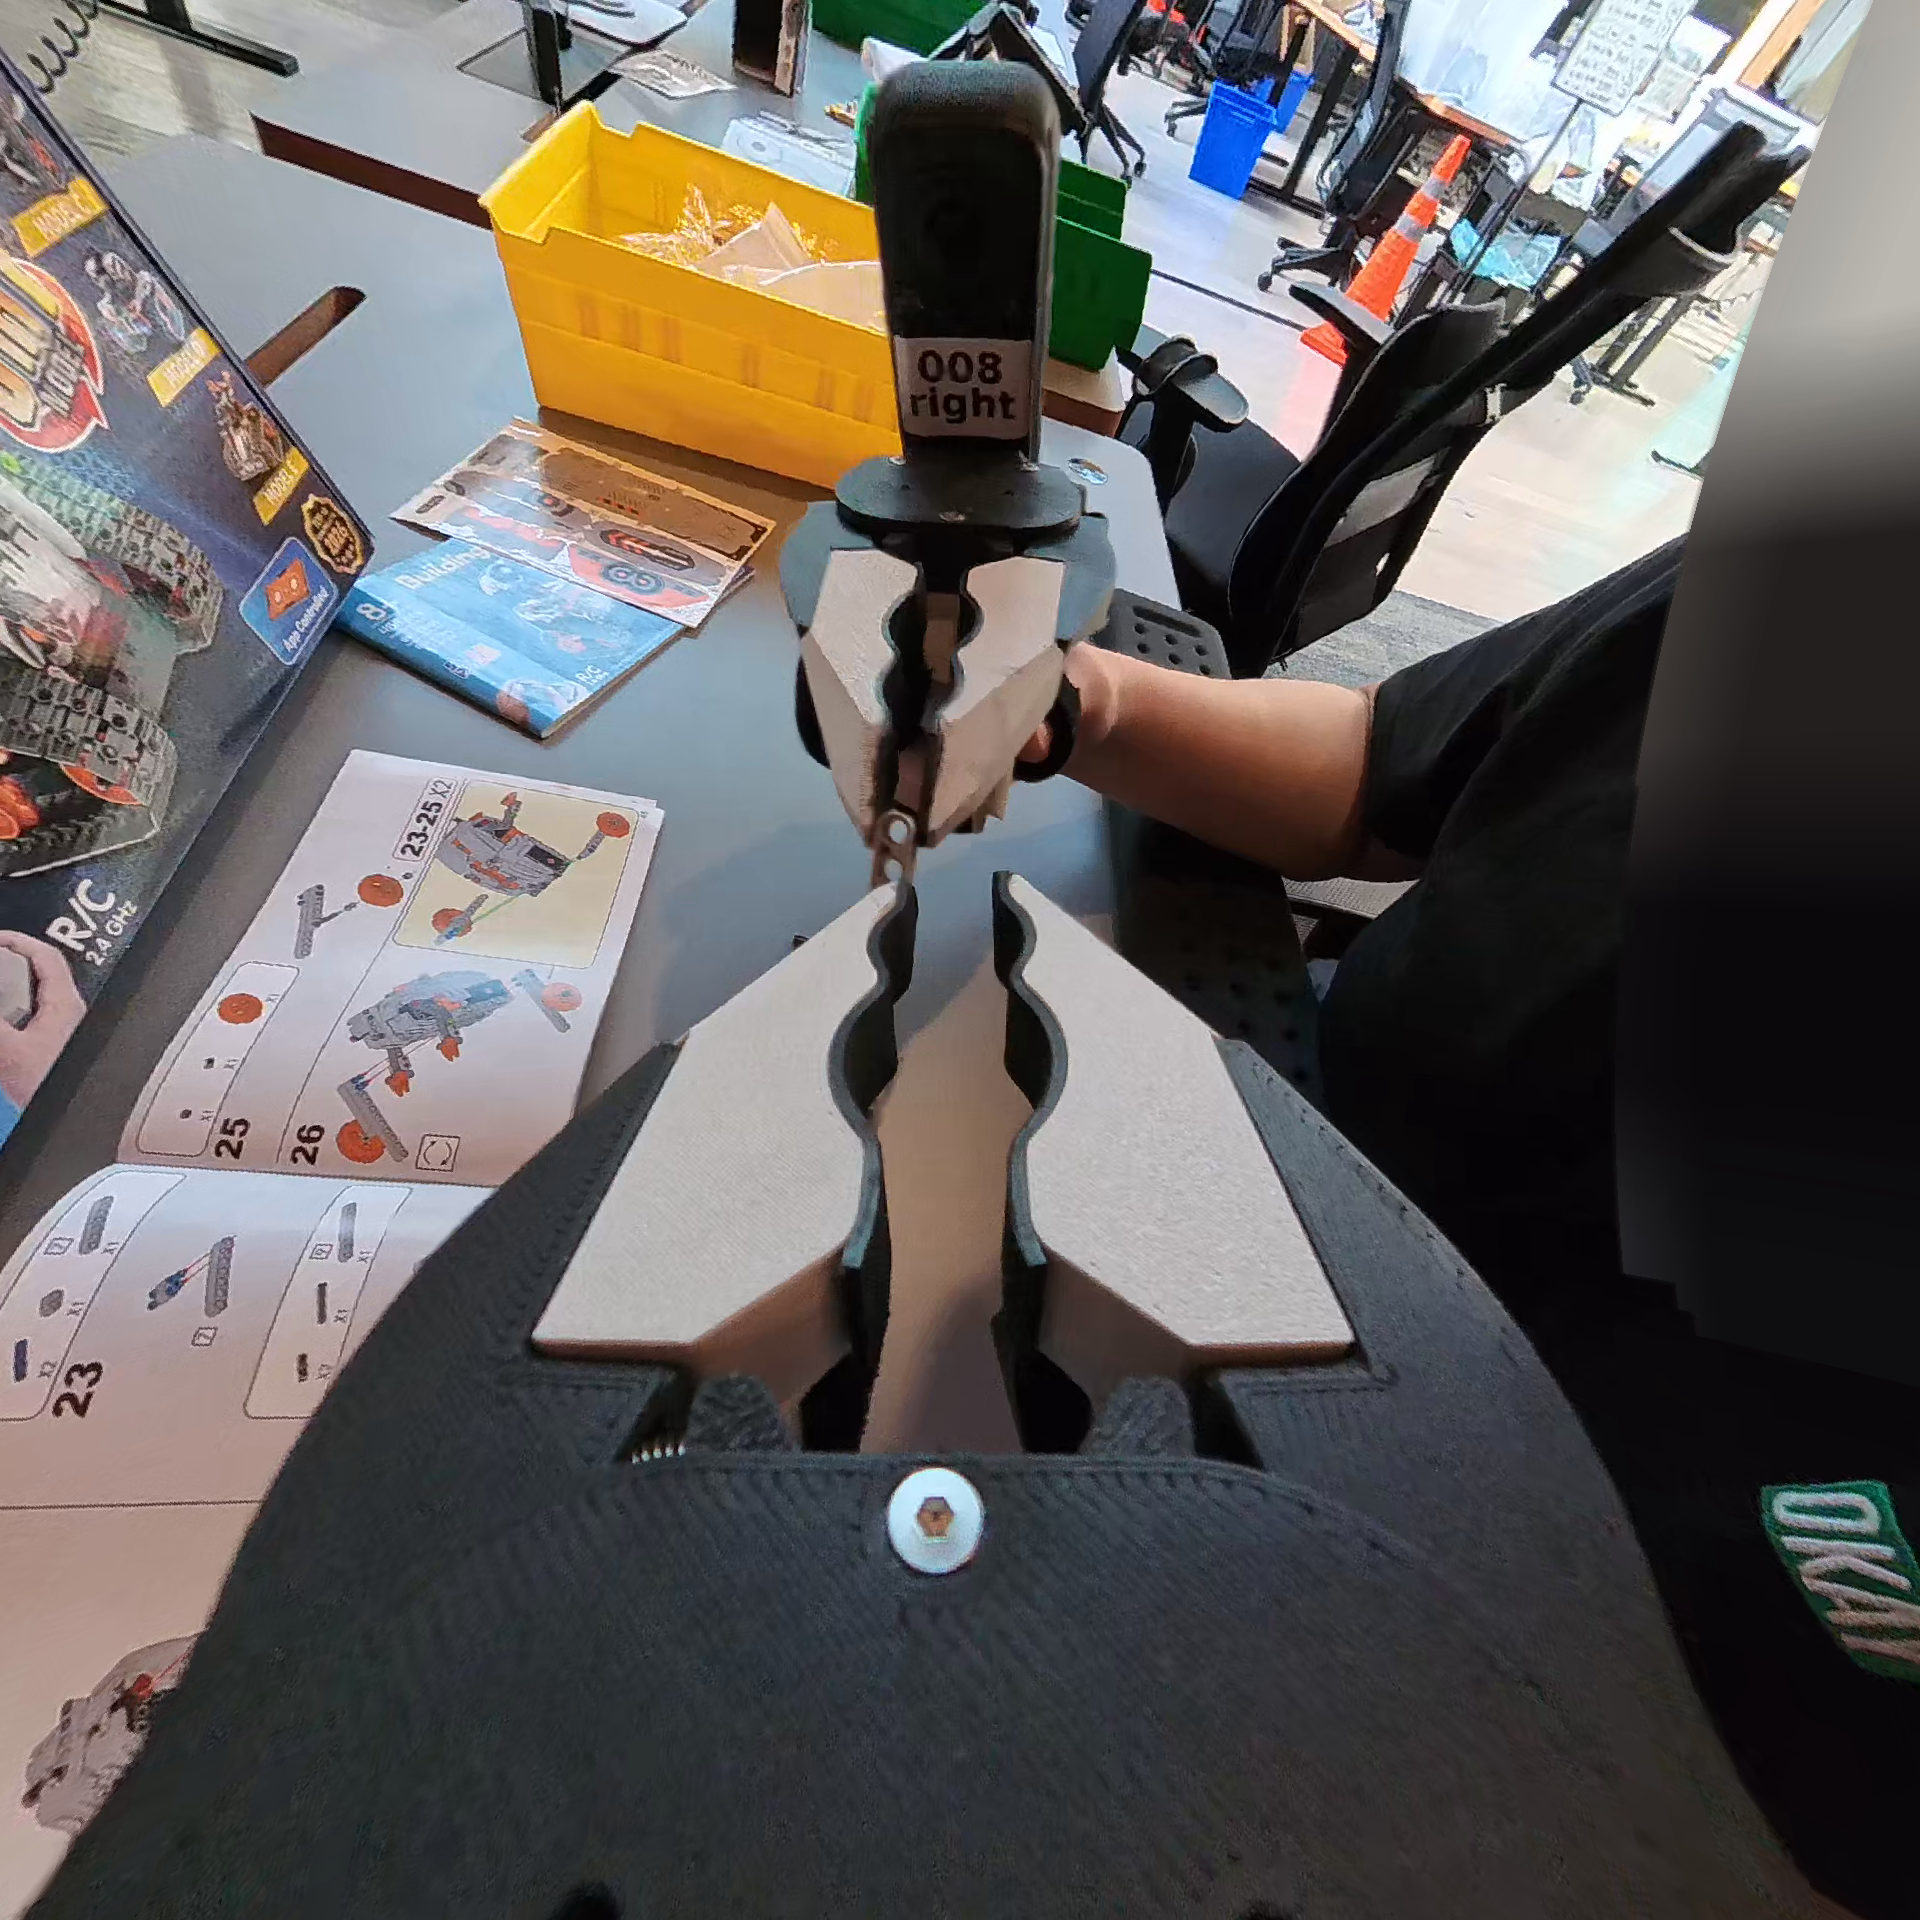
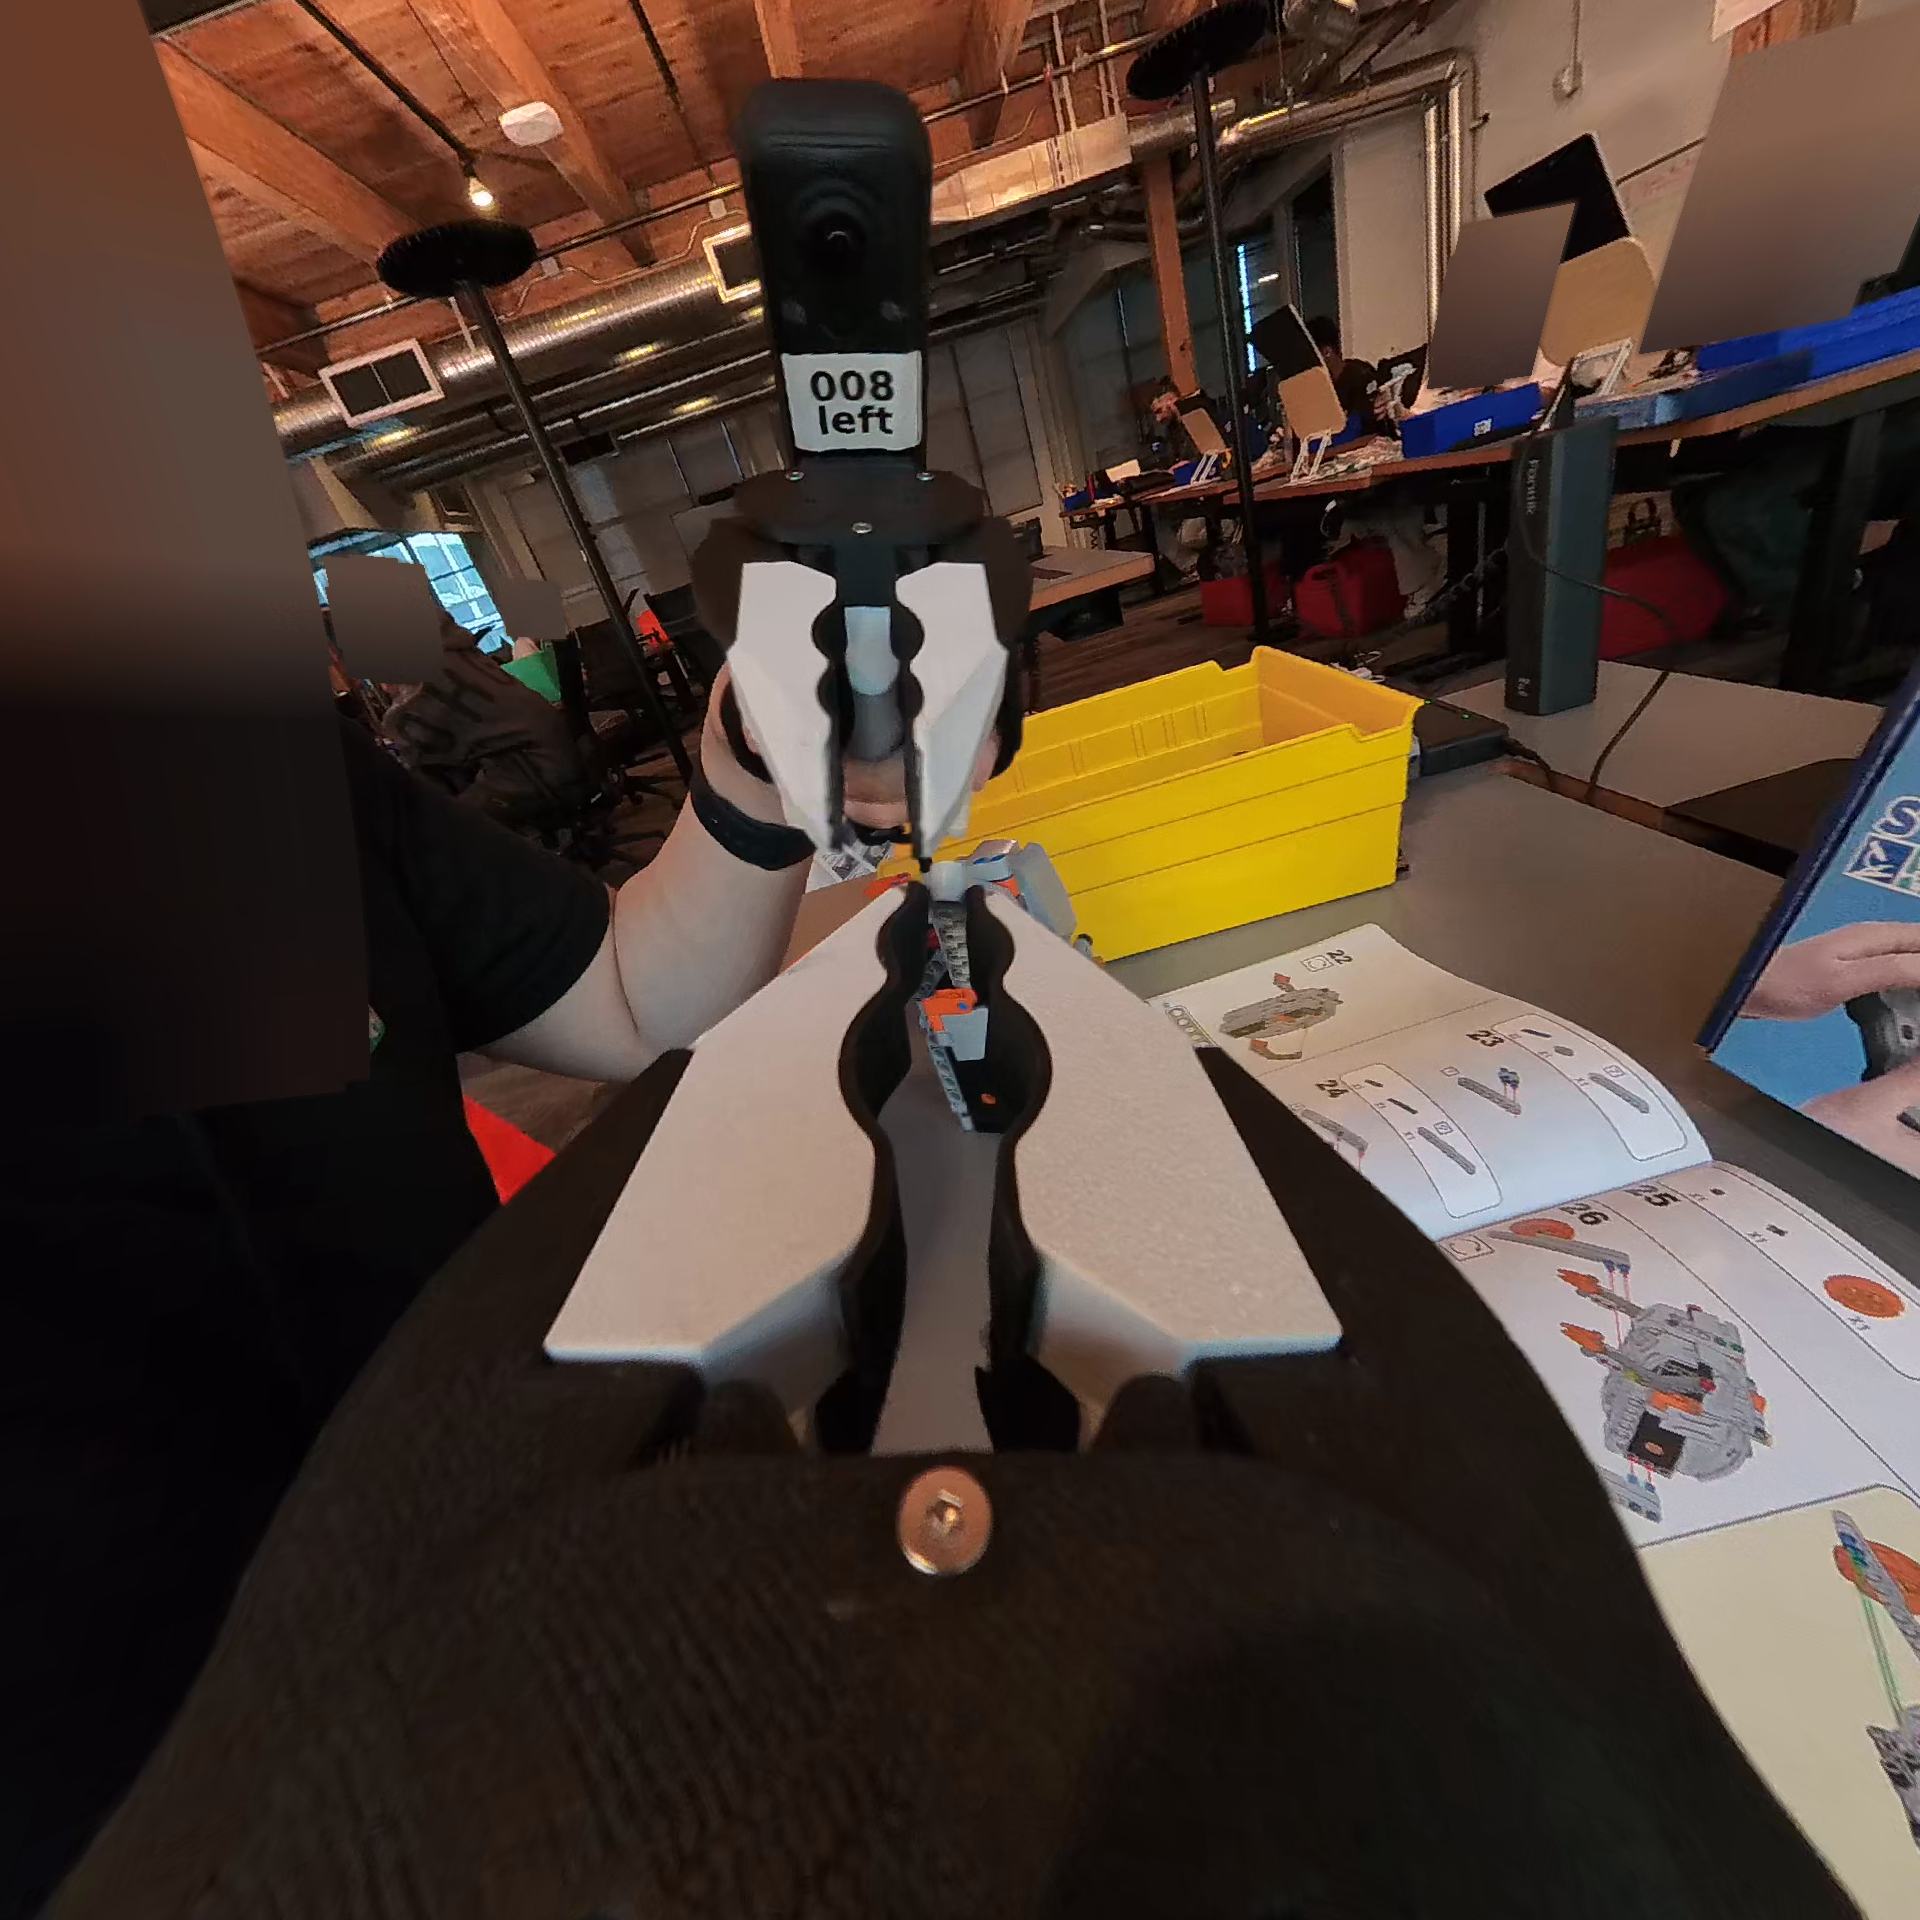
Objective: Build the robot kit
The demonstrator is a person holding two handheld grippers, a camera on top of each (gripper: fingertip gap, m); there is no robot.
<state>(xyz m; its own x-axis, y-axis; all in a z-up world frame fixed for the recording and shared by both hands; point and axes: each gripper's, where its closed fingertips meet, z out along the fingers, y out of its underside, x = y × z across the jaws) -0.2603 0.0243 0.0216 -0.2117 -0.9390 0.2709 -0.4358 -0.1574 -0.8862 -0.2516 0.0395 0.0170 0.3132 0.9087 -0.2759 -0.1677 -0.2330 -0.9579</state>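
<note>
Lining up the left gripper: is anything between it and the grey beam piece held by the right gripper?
Nothing visible. The open left gripper sits just short of the grey beam pinched in the right gripper, with only air between them.

Printed writing stands on a white label [image 1: 961, 395] on the camera post of the right gripper [image 1: 904, 821], and on a like label [image 2: 852, 403] above the left gripper [image 2: 878, 836]. Step numbers and part counts mark the open manual [image 1: 395, 966], and titles and badges cover the toy box [image 1: 156, 520], the blue booklet [image 1: 499, 634] and the sticker sheet [image 1: 592, 520] beside it. White letters also show on a green patch [image 1: 1849, 1579] on black cloth, and small lettering runs down a dark tower unit [image 2: 1553, 571].
</note>
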